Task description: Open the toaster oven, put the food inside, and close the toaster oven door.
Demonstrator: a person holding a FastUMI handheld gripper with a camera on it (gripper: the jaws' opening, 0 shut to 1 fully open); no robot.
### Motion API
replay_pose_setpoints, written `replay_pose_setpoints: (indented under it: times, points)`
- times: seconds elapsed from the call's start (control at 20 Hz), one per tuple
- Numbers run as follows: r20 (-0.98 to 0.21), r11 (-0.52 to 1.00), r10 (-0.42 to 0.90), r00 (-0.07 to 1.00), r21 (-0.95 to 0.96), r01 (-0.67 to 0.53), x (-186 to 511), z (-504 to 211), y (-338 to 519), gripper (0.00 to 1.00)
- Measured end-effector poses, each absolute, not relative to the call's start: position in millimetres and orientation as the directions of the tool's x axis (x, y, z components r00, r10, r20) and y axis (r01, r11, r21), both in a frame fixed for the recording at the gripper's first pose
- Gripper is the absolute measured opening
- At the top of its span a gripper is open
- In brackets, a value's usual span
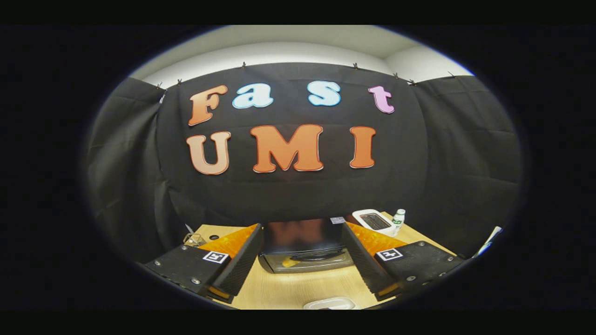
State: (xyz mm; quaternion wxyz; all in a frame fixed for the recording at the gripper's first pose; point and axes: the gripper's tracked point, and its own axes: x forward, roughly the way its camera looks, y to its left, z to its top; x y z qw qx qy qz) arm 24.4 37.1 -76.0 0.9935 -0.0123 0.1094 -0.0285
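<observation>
So the gripper (302,274) sits with its fingers spread wide and nothing in them, lined up square on the toaster oven (305,246) dead ahead at 12 o'clock with its door up, something yellowish behind the glass, while a white toaster (372,220) and small bottle (398,221) sit off around 1 o'clock, clear of the approach.

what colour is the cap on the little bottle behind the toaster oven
Green, on a white bottle standing beyond the open tongs; the gripper view shows it, small.

Toaster oven (305,249) on table (298,288) (ahead of the fingers), bottle (398,221) behind-right, beside a toaster (372,220)
</observation>
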Motion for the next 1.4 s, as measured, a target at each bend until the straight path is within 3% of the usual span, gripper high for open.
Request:
replay_pose_setpoints:
  times: [1.4]
  points:
    - [-0.144,0.976,-0.204,0.968,-0.101,0.191,-11.6,-60.1,-20.9,0.99]
